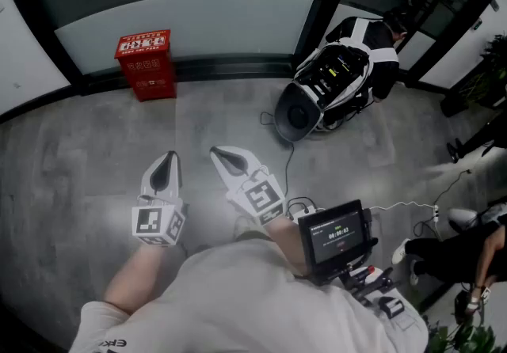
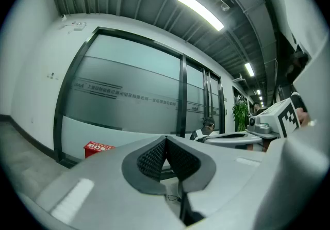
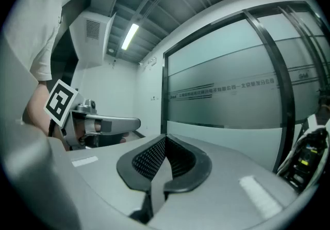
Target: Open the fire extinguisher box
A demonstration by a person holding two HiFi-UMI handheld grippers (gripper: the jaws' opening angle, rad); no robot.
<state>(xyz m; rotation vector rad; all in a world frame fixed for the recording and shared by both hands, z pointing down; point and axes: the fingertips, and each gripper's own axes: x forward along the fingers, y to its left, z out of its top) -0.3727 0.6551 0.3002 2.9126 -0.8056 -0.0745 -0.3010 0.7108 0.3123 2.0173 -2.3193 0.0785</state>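
my left gripper [image 1: 168, 157] and right gripper [image 1: 217, 153] are both pinched closed on nothing, side by side, well short of the red fire extinguisher box [image 1: 145, 64]. the glass wall [image 1: 198, 19] stands right behind the box.

fire extinguisher box [image 1: 145, 64]: red | floor [image 1: 71, 161]: grey | marker cube [image 1: 158, 223]: black-and-white squares | shirt [image 1: 238, 296]: white

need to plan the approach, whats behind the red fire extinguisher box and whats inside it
Behind the red fire extinguisher box is the frosted glass wall with its dark bottom rail. The box looks closed, so its inside is hidden.
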